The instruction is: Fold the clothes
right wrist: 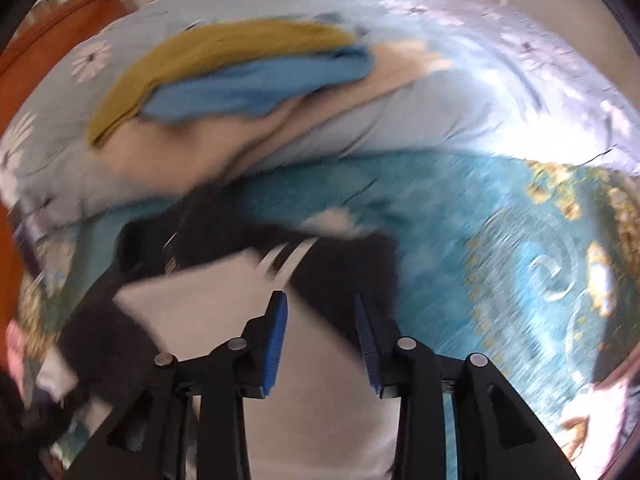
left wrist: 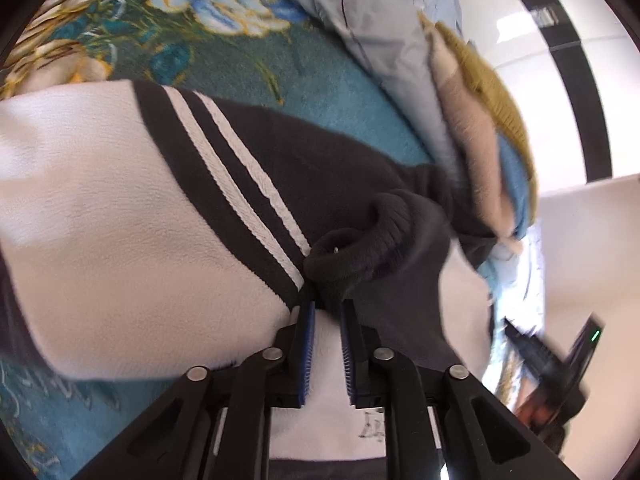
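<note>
Left wrist: left tool (left wrist: 326,308) pinching the dark ribbed cuff (left wrist: 360,248) of the cream-and-black sweater (left wrist: 120,200), spread over the teal bed cover (left wrist: 320,80). Right wrist, blurred: right tool (right wrist: 320,304) parted, empty, above the cream body. Sleeve fold seemingly underway; next, carrying the cuff inward.

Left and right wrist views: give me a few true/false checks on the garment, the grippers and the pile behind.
1. The left gripper is pinching dark fabric of the black-and-white garment. True.
2. The right gripper is clamped shut on the garment. False: its jaws stand apart, over the white panel.
3. The garment has two white stripes on a dark band. True.
4. The mustard cloth lies directly on the teal blanket. False: it tops a pile with a blue cloth on the pale floral quilt.
</note>
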The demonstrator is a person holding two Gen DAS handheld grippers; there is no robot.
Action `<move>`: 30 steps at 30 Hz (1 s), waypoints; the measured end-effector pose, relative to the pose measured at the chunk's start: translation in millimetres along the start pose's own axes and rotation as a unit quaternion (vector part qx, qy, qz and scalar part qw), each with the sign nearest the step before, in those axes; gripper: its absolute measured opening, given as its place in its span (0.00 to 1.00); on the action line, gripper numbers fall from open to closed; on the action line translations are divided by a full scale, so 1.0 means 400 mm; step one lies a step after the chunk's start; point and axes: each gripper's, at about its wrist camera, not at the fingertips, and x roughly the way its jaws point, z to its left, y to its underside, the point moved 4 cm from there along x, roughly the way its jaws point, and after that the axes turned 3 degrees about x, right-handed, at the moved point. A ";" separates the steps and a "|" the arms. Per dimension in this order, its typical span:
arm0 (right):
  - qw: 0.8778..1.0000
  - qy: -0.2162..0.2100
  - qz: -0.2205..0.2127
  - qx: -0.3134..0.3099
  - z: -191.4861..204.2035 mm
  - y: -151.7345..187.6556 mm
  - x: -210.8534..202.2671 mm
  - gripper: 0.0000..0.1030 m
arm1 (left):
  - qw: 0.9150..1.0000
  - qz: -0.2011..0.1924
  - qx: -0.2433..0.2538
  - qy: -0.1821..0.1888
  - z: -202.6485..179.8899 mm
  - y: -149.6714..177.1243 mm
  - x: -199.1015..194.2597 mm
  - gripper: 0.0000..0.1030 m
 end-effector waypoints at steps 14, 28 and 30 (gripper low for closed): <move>0.999 -0.026 0.027 -0.033 0.107 0.149 0.069 0.43 | 0.962 -0.192 -0.150 -0.120 0.349 0.022 -0.355 0.54; 0.999 -0.025 0.023 -0.027 0.112 0.207 0.010 0.43 | 0.899 -0.260 -0.323 -0.141 0.713 0.034 -0.435 0.54; 0.999 -0.022 0.022 -0.027 0.111 0.212 0.005 0.43 | 0.903 -0.266 -0.308 -0.135 0.712 0.018 -0.430 0.52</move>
